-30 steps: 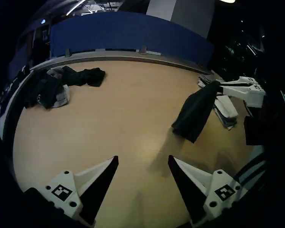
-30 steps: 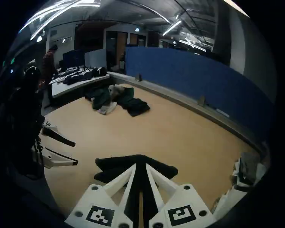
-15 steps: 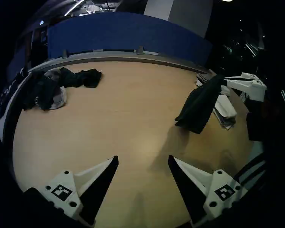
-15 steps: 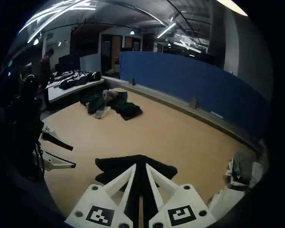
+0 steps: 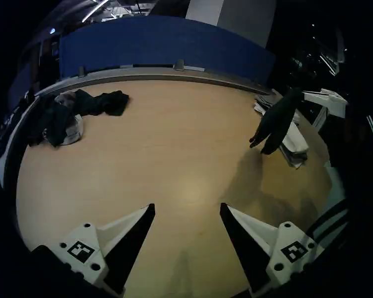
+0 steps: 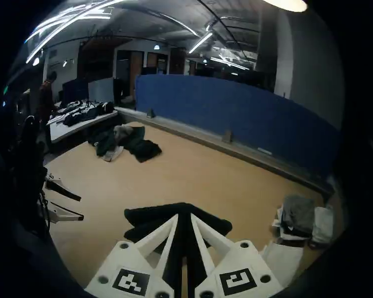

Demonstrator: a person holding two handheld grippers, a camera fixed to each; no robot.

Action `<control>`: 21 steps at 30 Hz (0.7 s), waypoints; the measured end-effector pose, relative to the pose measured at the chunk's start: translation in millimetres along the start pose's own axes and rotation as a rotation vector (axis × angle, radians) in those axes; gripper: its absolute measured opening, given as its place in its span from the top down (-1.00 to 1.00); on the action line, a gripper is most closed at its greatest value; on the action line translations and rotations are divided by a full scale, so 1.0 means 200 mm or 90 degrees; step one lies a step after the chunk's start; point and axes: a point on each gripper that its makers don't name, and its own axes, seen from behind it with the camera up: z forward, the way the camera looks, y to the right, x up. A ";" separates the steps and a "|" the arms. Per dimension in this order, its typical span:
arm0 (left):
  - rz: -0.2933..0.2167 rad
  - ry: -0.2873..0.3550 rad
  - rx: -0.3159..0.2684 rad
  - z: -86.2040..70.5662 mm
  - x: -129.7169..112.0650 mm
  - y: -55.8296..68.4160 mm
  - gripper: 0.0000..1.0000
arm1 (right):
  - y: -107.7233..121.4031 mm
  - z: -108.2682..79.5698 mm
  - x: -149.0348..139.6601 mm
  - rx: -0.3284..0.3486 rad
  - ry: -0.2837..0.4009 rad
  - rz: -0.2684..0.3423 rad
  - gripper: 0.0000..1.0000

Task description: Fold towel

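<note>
Towel [image 5: 275,124] has gone up and now hangs off the table [image 5: 161,149]. Your left hand-held gripper [image 5: 186,208] waits, fingers apart. Your right hand-held gripper [image 6: 185,216] pinches it, maybe by a corner, ready to spread.

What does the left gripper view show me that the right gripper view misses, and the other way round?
Left gripper view: the open left tool close up, and the dark towel hanging above the table. Right gripper view: the right tool shut on that towel, ceiling lights, a person far off. Both: blue partition, clothes pile, folded stack.
</note>
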 end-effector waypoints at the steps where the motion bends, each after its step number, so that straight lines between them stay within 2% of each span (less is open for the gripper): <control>1: 0.000 0.000 0.001 0.00 0.00 0.00 -0.94 | 0.03 -0.01 0.00 -0.005 0.001 0.001 0.96; 11: -0.002 -0.004 0.009 0.02 0.00 0.00 -0.94 | 0.40 -0.08 0.04 -0.056 0.006 0.004 0.96; 21: -0.006 -0.007 0.015 0.05 0.01 0.02 -0.95 | 0.74 -0.10 0.03 -0.107 -0.002 -0.009 0.96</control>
